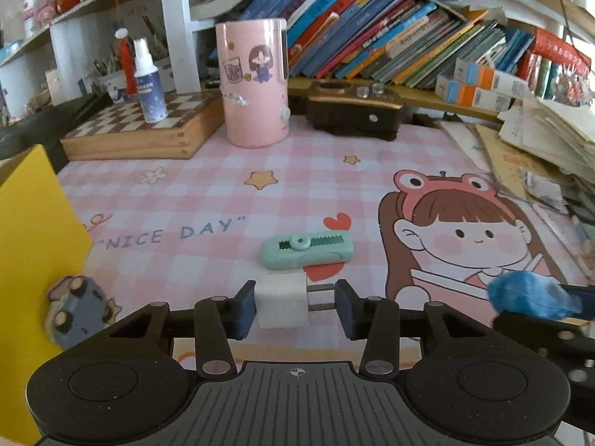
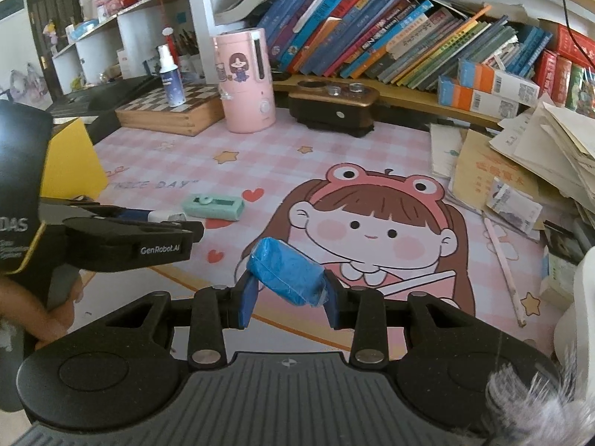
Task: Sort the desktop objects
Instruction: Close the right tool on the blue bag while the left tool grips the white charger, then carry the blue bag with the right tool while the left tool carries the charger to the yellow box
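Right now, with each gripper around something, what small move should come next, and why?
Probably close the left gripper fully on the white plug adapter: the left pad touches it, but the right pad stands apart beyond the prongs. The right gripper already clamps the blue packet, clear of the mat.

The left gripper (image 1: 295, 306) sits low with its jaws spread apart, one blue pad (image 1: 246, 308) touching what's between them and the other pad well clear. The right gripper (image 2: 289, 297) has its jaws pinched in snug on a load. Person's left hand (image 2: 55, 308) is wrapped around the left handle.
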Action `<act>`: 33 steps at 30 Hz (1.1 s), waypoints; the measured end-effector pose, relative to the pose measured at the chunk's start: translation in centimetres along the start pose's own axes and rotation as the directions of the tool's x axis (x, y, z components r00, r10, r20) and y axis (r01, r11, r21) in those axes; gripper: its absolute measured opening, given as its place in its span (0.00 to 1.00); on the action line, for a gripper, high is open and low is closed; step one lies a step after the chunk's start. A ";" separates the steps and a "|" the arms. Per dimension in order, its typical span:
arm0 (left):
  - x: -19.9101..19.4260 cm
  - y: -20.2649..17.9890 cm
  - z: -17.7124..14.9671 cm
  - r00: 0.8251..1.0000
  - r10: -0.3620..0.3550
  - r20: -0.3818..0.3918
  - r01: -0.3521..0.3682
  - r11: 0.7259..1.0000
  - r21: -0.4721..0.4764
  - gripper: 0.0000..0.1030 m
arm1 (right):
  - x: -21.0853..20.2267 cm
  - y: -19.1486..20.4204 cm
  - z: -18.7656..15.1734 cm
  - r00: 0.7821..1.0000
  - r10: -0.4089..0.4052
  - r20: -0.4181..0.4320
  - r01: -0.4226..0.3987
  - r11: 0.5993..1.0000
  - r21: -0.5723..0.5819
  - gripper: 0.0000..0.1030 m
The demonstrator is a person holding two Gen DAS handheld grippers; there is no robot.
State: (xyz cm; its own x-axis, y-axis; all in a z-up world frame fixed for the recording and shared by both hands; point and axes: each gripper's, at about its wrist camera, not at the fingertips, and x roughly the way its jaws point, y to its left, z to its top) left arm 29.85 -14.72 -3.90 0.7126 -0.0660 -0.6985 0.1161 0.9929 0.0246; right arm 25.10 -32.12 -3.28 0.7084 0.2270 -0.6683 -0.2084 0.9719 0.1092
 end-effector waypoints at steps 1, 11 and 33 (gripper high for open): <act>-0.4 0.2 -0.1 1.000 0.001 0.005 -0.001 1.000 -0.003 0.41 | -0.1 0.2 0.0 1.000 0.005 0.001 -0.005 1.000 -0.004 0.33; -6.9 3.7 -1.9 0.996 0.043 0.076 -0.034 0.992 -0.119 0.41 | -1.7 3.1 -0.1 0.996 0.094 0.009 -0.094 0.996 -0.008 0.33; -16.1 11.4 -9.6 0.991 0.103 0.087 -0.077 0.961 -0.265 0.41 | -4.4 13.5 -2.9 0.983 0.176 -0.044 -0.181 0.976 -0.122 0.33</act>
State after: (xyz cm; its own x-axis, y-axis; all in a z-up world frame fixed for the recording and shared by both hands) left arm 13.11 -1.35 0.74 0.7785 0.0284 -0.6270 -0.1267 0.9855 -0.1126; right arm 17.24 -20.13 -0.99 0.6304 0.3921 -0.6700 -0.4138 0.9000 0.1373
